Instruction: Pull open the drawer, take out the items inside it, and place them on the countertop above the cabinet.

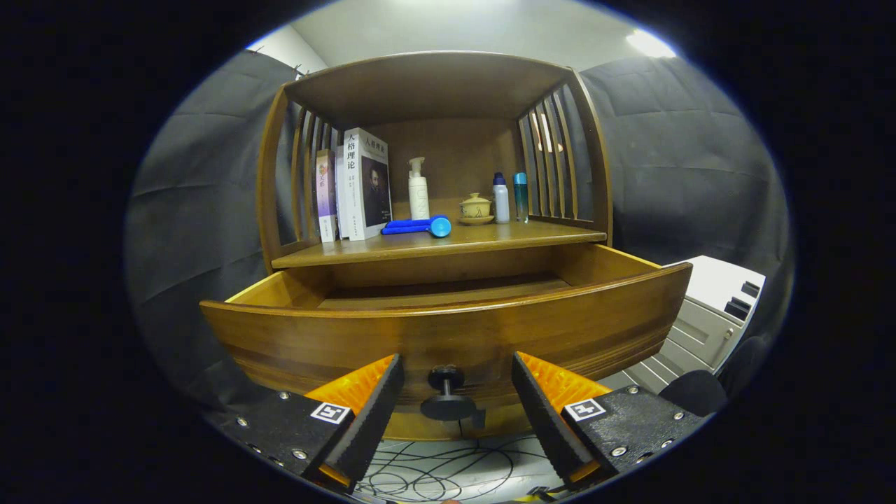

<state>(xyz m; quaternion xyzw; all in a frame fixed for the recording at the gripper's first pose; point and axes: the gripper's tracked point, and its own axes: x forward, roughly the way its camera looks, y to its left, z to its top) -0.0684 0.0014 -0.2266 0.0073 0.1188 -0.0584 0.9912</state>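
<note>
The wooden drawer (448, 329) stands pulled out from the cabinet, its curved front facing me. Its dark round knob (448, 395) sits between my fingers, with a gap on each side. My gripper (456, 374) is open and touches nothing. The inside of the drawer is mostly hidden behind its front; the visible strip of floor shows bare wood. On the countertop (437, 245) above lies a blue handled object (418, 225) near the front edge.
On the countertop stand books (357, 185), a white pump bottle (418, 189), a small lidded cup on a saucer (476, 208) and two small bottles (509, 197). Slatted side rails enclose the shelf. A white cabinet (707, 315) stands to the right. Cables (441, 469) lie on the floor.
</note>
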